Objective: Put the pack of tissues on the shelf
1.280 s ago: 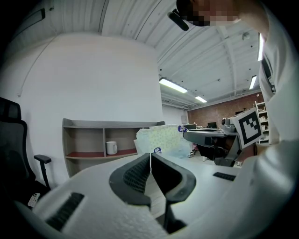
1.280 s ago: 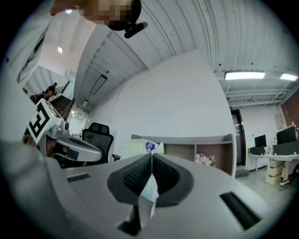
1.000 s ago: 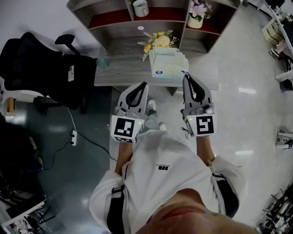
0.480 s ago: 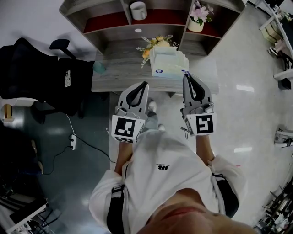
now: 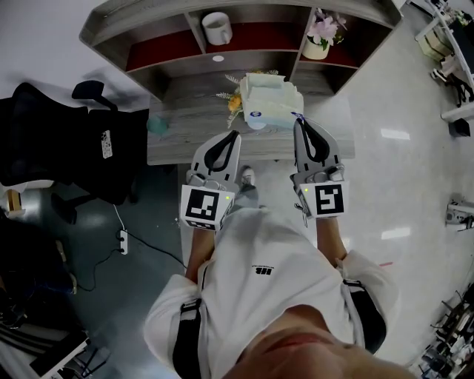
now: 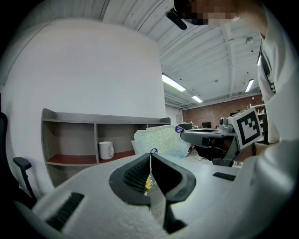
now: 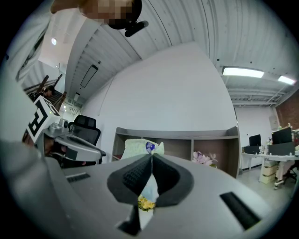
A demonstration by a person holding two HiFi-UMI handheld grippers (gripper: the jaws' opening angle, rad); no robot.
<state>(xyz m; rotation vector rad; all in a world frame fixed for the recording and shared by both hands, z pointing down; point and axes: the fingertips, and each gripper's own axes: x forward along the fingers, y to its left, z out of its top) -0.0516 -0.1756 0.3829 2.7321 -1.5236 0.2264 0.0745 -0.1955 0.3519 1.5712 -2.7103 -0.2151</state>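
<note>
We see the pack of tissues point(image 5: 272, 100) over the desk point(image 5: 185, 129), in front of the shelf point(image 5: 148, 18) and not in it. The right gripper point(image 5: 298, 119) has its jaws pressed together, with the tips at the pack's right edge. They seem to pinch the wrapper there, though the pinched bit is too small for us to make out. The left gripper point(image 5: 236, 134) is closed too, with nothing between its jaws and its tip just short of the pack's near left corner. The pack hides most of a yellow flower bunch point(image 5: 234, 100). We cannot tell whether the pack rests on the desk.
</note>
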